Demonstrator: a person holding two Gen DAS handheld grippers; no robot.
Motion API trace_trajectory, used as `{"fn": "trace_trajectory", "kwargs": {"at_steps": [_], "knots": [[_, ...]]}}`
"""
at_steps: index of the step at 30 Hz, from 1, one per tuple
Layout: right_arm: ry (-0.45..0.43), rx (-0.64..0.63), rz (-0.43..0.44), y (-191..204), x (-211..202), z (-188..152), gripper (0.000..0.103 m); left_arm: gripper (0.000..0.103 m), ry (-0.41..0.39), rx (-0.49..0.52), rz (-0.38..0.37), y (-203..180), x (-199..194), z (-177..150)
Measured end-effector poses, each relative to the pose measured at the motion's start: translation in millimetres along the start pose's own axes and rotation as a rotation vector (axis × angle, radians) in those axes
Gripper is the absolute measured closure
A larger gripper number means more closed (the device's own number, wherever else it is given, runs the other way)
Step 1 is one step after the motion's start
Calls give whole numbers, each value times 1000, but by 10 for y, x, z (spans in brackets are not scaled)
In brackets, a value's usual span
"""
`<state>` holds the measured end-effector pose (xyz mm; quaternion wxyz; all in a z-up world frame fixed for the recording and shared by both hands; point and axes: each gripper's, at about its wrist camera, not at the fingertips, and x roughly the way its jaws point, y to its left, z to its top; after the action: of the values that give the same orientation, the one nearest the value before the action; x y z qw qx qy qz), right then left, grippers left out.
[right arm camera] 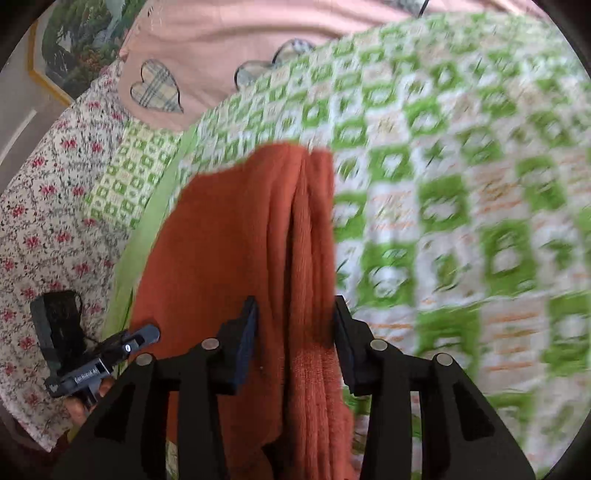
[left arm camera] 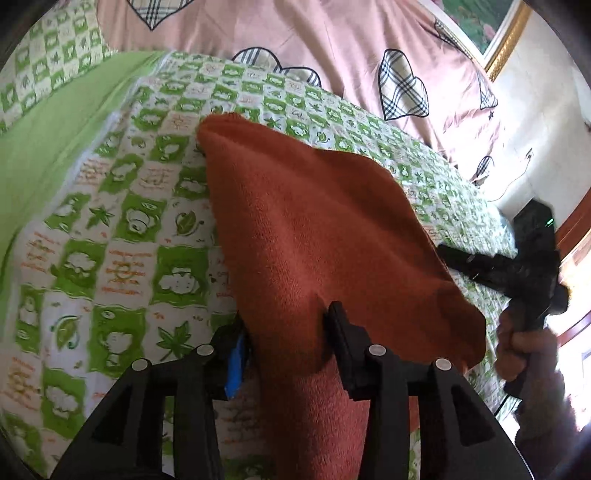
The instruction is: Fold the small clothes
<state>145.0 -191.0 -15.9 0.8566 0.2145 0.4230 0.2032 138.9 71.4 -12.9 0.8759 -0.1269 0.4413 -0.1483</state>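
A rust-orange knitted garment [left arm camera: 314,236] hangs stretched above the bed between both grippers. My left gripper [left arm camera: 288,332] is shut on one bunched edge of it, the cloth filling the gap between the fingers. My right gripper [right arm camera: 295,332] is shut on the opposite edge of the garment [right arm camera: 236,236], which folds in vertical pleats between its fingers. The right gripper also shows in the left wrist view [left arm camera: 517,262] at the far right, held by a hand. The left gripper shows in the right wrist view [right arm camera: 96,362] at lower left.
A green-and-white checked bedsheet [left arm camera: 140,206] covers the bed below. A pink quilt with plaid hearts [left arm camera: 332,48] lies at the head. A floral pillow [right arm camera: 48,221] sits at the left. A framed picture [left arm camera: 491,33] hangs on the wall.
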Motion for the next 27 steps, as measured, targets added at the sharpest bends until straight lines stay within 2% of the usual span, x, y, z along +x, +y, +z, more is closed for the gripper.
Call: {"fn": "trace_trajectory", "kwargs": {"at_steps": [2, 4, 7, 12, 13, 15, 17, 19, 21, 23, 25, 27], "knots": [[-62, -24, -19, 82, -159, 68, 62, 58, -11, -13, 11, 25, -46, 0], [-85, -43, 6, 158, -195, 139, 62, 58, -21, -41, 10, 95, -101, -21], [-35, -61, 38, 281, -9, 227, 62, 58, -14, -82, 3, 174, -108, -64], [60, -12, -27, 145, 467, 269, 62, 54, 7, -101, -11, 167, -47, -77], [67, -2, -22, 119, 514, 279, 67, 53, 15, -104, -12, 170, -26, -63], [63, 15, 30, 97, 515, 318, 90, 51, 23, -105, -14, 179, 6, 0], [8, 42, 111, 102, 323, 398, 92, 51, 19, -110, -23, 186, 10, 75], [-70, 21, 137, 164, 79, 456, 92, 42, 14, -118, -52, 210, 12, 158], [-81, -1, 96, 151, 37, 449, 92, 38, 14, -127, -55, 230, 54, 233], [-28, -7, 41, 77, 208, 412, 92, 38, 29, -123, -39, 255, 161, 324], [25, -2, 24, -18, 406, 341, 93, 37, 50, -138, -16, 311, 293, 437], [32, -6, 19, -49, 455, 299, 93, 37, 62, -169, -26, 390, 408, 582]]}}
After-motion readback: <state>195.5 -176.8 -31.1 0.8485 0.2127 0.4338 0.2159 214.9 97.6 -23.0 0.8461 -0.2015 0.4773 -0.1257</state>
